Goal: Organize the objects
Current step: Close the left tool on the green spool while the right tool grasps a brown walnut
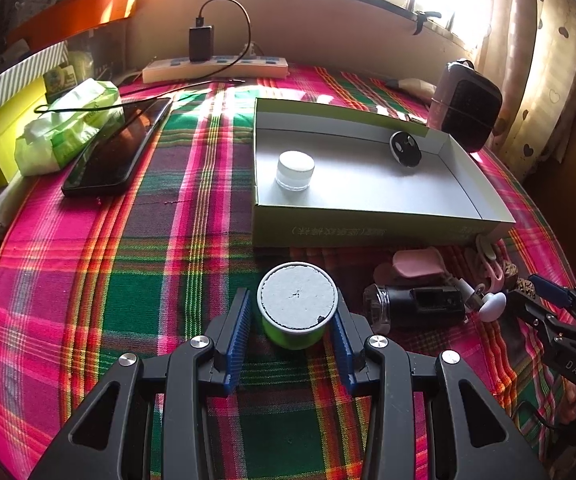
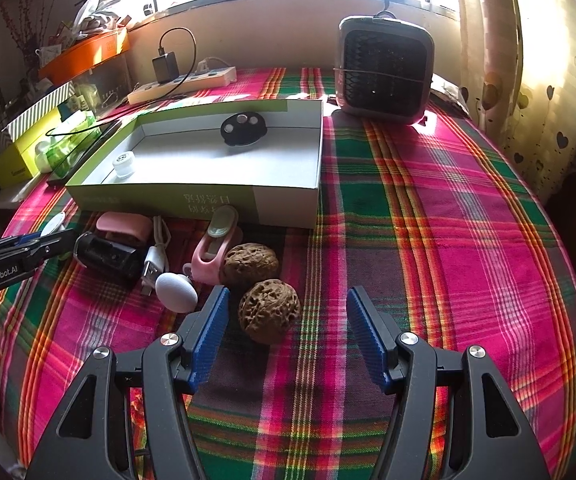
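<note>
Two claws over the plaid-cloth worktop (image 2: 448, 208). Left claw (image 1: 294, 320) grips a small green round tin w/ grey lid (image 1: 297, 303), just in front of the shallow green-and-white cardboard box (image 1: 372, 230). Right claw (image 2: 288, 330) is wide, not touching the brown wrinkly walnut (image 2: 269, 310) btwn its pads. A 2nd walnut (image 2: 251, 265) sits just behind.

Print on box front wall (image 1: 368, 231) too blurred to read. Left gripper (image 2: 54, 246) cut by frame edge, fingertips partly hidden.

A home room: plaid tablecloth (image 2: 448, 208), heart-patterned curtain (image 2: 548, 92) at a sunlit window, power strip (image 1: 216, 67), desk fan (image 2: 386, 68)
</note>
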`<control>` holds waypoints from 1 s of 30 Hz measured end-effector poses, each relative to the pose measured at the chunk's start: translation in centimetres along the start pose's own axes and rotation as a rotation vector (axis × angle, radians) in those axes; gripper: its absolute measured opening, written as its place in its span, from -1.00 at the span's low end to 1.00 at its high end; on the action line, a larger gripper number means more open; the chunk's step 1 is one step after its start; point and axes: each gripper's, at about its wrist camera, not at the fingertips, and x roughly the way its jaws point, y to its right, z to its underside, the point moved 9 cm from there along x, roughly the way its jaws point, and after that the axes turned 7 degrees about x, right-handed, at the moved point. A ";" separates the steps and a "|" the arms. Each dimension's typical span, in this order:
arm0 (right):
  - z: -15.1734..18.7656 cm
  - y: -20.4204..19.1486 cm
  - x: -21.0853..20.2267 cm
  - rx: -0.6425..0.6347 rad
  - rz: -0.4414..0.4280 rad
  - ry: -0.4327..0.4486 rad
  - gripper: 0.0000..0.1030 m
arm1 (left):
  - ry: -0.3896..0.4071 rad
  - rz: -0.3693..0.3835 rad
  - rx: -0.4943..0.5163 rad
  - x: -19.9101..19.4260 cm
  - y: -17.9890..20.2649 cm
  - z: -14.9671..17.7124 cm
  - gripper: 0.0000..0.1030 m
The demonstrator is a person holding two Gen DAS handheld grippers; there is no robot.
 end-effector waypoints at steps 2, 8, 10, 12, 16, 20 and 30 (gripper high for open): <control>0.1 0.0 0.1 -0.003 -0.001 -0.006 -0.01 | 0.000 0.000 -0.007 0.0 -0.1 0.0 -0.32; 0.3 -0.4 0.0 -0.017 -0.008 -0.006 -0.19 | 0.000 -0.011 -0.010 0.0 -0.2 0.0 -0.41; 0.4 -0.5 0.0 -0.020 -0.009 -0.006 -0.27 | 0.000 -0.012 -0.012 0.0 -0.2 0.0 -0.41; 0.4 -0.5 0.0 -0.021 -0.012 -0.006 -0.30 | 0.000 -0.016 -0.009 0.0 -0.2 0.0 -0.41; 0.4 -0.5 0.0 -0.017 -0.014 -0.007 -0.37 | 0.001 -0.018 -0.009 0.0 -0.2 0.0 -0.42; 0.4 -0.4 -0.1 -0.009 -0.017 -0.006 -0.38 | 0.002 -0.020 -0.006 0.0 -0.2 0.0 -0.42; 0.4 -0.4 -0.1 -0.008 -0.019 -0.002 -0.38 | 0.026 -0.030 0.008 -0.3 -0.2 -0.4 -0.70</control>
